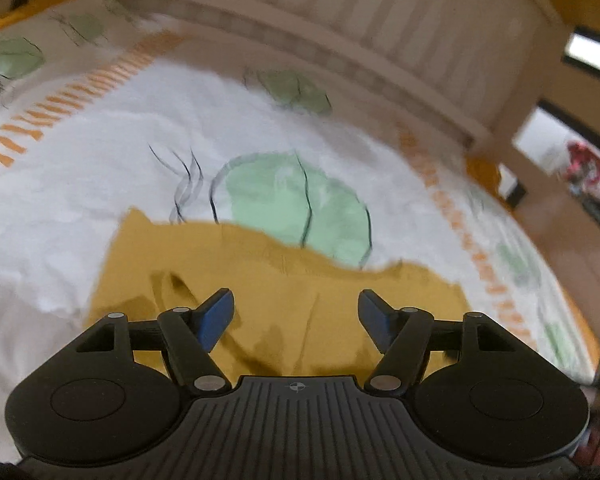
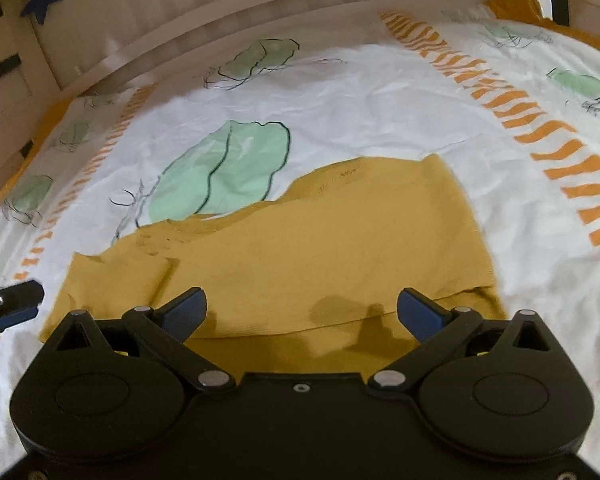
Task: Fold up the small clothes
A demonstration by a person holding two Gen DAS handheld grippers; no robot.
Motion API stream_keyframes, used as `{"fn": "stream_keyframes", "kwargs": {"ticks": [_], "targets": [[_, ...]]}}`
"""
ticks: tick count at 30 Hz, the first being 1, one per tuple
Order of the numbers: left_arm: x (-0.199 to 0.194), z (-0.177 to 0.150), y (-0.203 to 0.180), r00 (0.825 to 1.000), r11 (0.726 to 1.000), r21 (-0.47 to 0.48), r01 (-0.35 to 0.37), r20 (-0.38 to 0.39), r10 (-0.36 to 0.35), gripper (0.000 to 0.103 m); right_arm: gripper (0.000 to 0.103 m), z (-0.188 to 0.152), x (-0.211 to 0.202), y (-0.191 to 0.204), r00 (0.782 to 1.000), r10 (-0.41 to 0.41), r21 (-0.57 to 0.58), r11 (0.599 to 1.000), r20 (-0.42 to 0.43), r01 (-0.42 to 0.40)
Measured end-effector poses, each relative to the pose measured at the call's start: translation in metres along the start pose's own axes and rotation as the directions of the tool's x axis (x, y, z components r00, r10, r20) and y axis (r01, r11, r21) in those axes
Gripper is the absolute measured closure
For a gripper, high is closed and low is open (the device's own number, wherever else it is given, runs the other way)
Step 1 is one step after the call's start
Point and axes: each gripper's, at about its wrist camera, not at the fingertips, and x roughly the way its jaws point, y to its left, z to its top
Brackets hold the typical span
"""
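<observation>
Mustard garment [image 2: 308,248] spread flat on white printed bedspread [image 2: 380,92], far edge ragged, right edge straight, near hem doubled over. Left gripper [image 1: 296,312] spread wide above it, nothing between blue pads [image 1: 218,320]. Right gripper [image 2: 302,312] equally wide, empty. Bare bedspread beyond, up to wooden bed rail [image 2: 260,4].

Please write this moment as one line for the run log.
stage: folding mustard garment on bed sheet | left claw: open, empty | right claw: open, empty | garment: lying flat
</observation>
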Motion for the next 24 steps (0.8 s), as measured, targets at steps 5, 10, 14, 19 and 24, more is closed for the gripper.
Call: {"fn": "stream_keyframes", "kwargs": {"ticks": [5,10,14,19,24], "targets": [[-0.007,0.009,0.034,0.989,0.98,-0.135,-0.147,-0.026,0.144,0.036,0.001,-0.01,0.002,0.041,0.999,0.036,-0.12,0.992,0.009,-0.035],[-0.021,0.019,0.081,0.972,0.93,-0.281,-0.236,-0.067,0.227,0.036,0.004,-0.025,0.007,0.097,0.997,0.082,-0.273,0.959,0.017,-0.074],[-0.036,0.026,0.093,0.972,0.927,-0.292,-0.234,-0.04,0.233,0.036,0.009,-0.031,0.024,0.153,0.996,0.093,-0.41,0.908,0.004,-0.083],[-0.04,0.03,0.095,0.979,0.926,-0.321,-0.2,-0.019,0.205,0.036,0.016,-0.04,0.056,0.207,0.999,0.034,-0.564,0.825,-0.005,-0.031],[-0.042,0.031,0.092,0.981,0.935,-0.303,-0.186,-0.014,0.191,0.036,0.09,-0.039,0.082,0.209,0.997,0.009,-0.574,0.817,-0.076,-0.051]]}}
